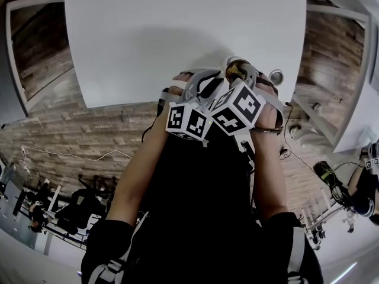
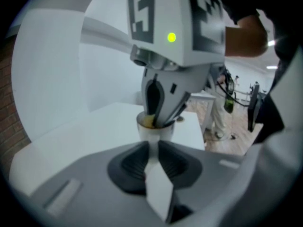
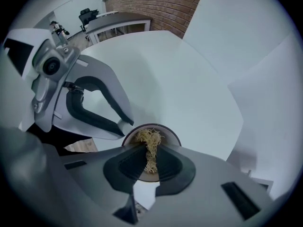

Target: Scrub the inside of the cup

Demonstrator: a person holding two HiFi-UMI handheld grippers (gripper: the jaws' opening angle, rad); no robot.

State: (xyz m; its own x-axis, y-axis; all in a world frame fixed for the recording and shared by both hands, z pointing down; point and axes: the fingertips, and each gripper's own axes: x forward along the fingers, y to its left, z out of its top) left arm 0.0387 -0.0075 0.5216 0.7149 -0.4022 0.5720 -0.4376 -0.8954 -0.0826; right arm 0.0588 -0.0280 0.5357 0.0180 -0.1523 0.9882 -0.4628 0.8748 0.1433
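Note:
A small cup (image 1: 237,71) stands near the white table's (image 1: 177,34) front edge. My left gripper (image 2: 153,148) is shut on the cup (image 2: 154,132), gripping its wall from the side. My right gripper (image 3: 151,157) points straight down over the cup (image 3: 166,129) and is shut on a wad of yellowish scrubbing fibre (image 3: 149,138). The wad hangs inside the cup's mouth. In the left gripper view the right gripper's (image 2: 161,117) tips reach into the cup. In the right gripper view the left gripper (image 3: 125,123) meets the rim at the left. Both marker cubes hide most of the cup in the head view.
A small round metal thing (image 1: 276,76) lies on the table just right of the cup. The table's front edge (image 1: 148,104) runs right under my hands. Wooden floor (image 1: 71,135) lies below, a brick wall (image 3: 156,4) stands beyond, and a person (image 1: 355,188) is off to the right.

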